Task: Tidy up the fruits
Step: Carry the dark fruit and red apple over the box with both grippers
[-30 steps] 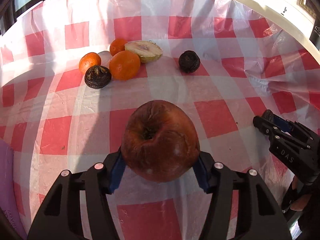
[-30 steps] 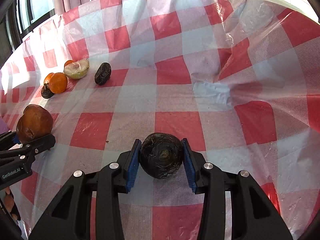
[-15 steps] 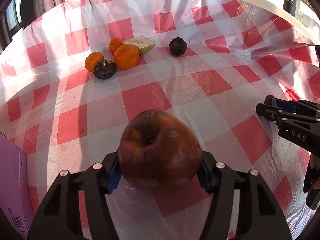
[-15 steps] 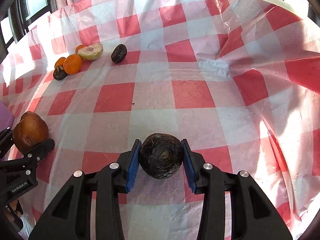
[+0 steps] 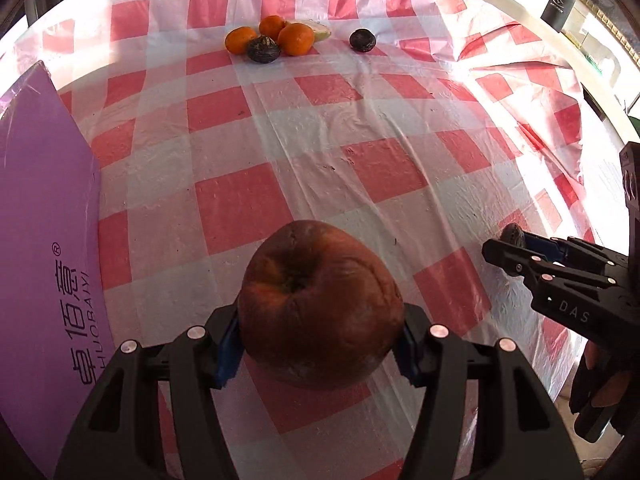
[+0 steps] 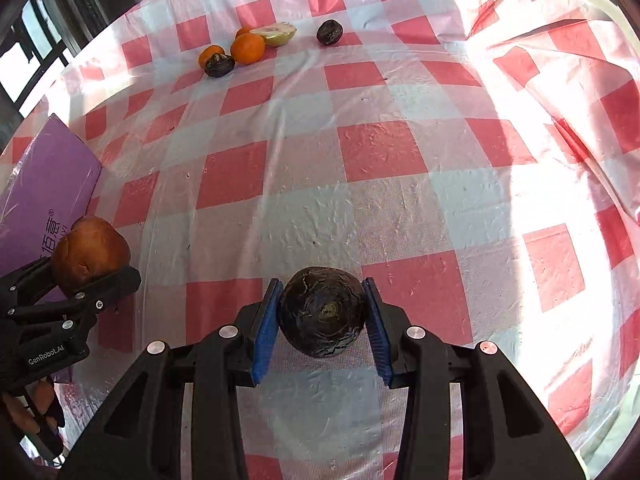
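Note:
My left gripper (image 5: pixel 318 340) is shut on a wrinkled brown apple (image 5: pixel 320 304), held above the checked cloth; the same apple (image 6: pixel 90 254) shows at the left of the right wrist view. My right gripper (image 6: pixel 322 320) is shut on a dark, shrivelled round fruit (image 6: pixel 322 312), whose tip (image 5: pixel 513 235) peeks past the fingers at the right of the left wrist view. Far across the table lie three oranges (image 5: pixel 296 39), a dark fruit (image 5: pixel 263 49) among them, a cut pale fruit half (image 6: pixel 276 34) and another dark fruit (image 5: pixel 362 40) set apart to the right.
A purple box (image 5: pixel 44 240) with printed characters lies along the left side of the red-and-white checked tablecloth (image 5: pixel 340 152). The cloth is bunched into folds at the right (image 5: pixel 520 60). A dark cup (image 5: pixel 558 4) stands on a ledge beyond, and a gloved hand (image 5: pixel 600 392) holds the right gripper.
Both grippers have drawn back toward the near side with their fruits still held; the fruit group now looks farther away and the purple box has come into view at the left.

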